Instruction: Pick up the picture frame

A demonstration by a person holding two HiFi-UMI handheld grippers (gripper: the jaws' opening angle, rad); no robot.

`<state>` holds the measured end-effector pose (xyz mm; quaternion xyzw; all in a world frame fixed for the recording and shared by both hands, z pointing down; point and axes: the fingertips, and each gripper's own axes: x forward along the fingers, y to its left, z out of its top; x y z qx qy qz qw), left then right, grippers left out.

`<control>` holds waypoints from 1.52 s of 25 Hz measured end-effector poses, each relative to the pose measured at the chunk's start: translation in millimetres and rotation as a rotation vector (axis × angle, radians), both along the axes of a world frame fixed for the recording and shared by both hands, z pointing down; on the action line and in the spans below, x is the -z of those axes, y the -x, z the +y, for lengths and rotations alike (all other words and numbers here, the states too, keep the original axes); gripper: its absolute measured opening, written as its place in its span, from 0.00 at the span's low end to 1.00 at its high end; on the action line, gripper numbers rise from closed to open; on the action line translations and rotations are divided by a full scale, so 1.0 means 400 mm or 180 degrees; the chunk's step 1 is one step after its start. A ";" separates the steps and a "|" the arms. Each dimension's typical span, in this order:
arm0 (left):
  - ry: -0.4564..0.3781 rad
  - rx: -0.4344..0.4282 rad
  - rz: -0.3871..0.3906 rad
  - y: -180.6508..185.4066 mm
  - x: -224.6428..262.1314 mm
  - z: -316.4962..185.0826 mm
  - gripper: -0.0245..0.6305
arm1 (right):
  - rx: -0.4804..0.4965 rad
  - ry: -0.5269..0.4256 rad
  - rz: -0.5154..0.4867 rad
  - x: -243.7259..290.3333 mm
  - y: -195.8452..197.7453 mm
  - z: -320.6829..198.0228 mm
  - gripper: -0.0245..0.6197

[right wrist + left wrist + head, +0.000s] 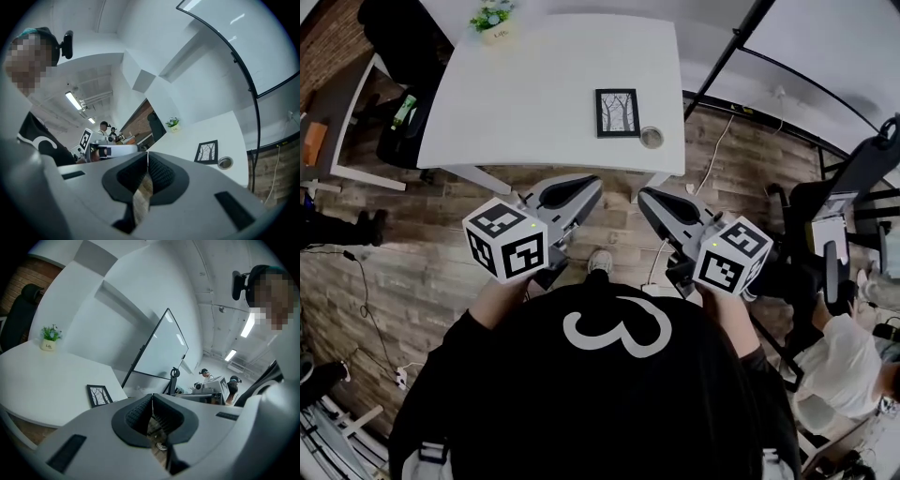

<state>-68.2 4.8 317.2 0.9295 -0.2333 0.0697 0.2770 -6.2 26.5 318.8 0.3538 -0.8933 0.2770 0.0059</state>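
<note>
Fig. My left tongs [586,190] and right tongs [652,202], both pressed together and empty. The small black rectangular picture frame [617,112] lies flat near the white table [534,84] front edge. I judge it light, stiff and breakable, best pinched across one side rail.

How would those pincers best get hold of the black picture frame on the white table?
Probably its near edge, approached from the person's side. The black rectangular picture frame seems to lie flat by the near rim of the white table, and a small round grey object crowds its right corner.
</note>
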 end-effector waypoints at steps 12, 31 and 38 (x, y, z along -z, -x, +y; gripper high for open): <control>0.0013 -0.0067 0.0067 0.053 -0.017 -0.173 0.07 | -0.0116 -0.0028 0.0066 -0.010 0.032 -0.157 0.08; 0.0175 -0.0029 -0.0139 -0.042 -0.079 -0.347 0.07 | -0.0085 0.0082 -0.0078 -0.055 -0.059 -0.346 0.08; 0.0405 -0.0015 -0.0335 -0.078 -0.150 -0.432 0.07 | -0.0127 0.0323 -0.0132 -0.108 -0.106 -0.463 0.08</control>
